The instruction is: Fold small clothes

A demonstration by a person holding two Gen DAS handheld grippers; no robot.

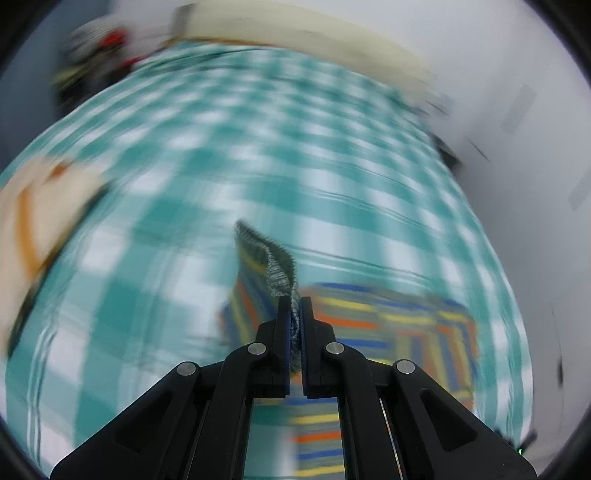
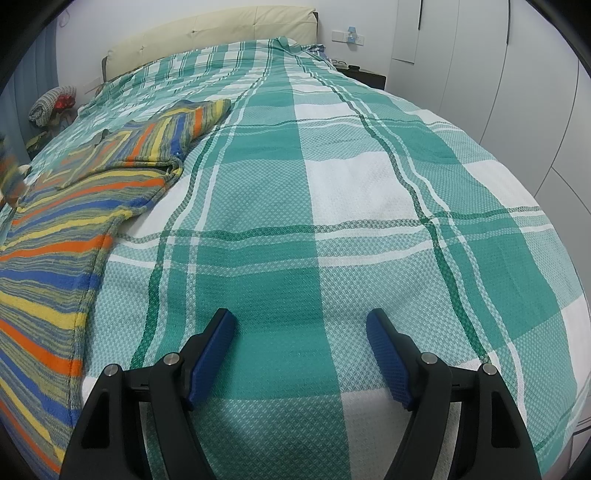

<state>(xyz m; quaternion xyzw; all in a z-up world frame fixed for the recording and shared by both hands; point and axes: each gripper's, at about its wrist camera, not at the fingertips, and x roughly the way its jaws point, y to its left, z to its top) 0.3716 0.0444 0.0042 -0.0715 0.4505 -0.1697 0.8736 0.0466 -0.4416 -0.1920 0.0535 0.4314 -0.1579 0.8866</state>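
A striped knit garment in blue, orange, yellow and grey lies on the green-and-white checked bedspread, at the left of the right wrist view, one sleeve stretched toward the headboard. My left gripper is shut on a grey ribbed edge of the striped garment and holds it lifted above the bed; that view is motion-blurred. My right gripper is open and empty, low over the bedspread, to the right of the garment and apart from it.
A cream headboard stands at the far end of the bed. A cream and orange cloth lies at the left in the left wrist view. A nightstand and white wardrobe doors stand to the right. Clutter sits at the far left.
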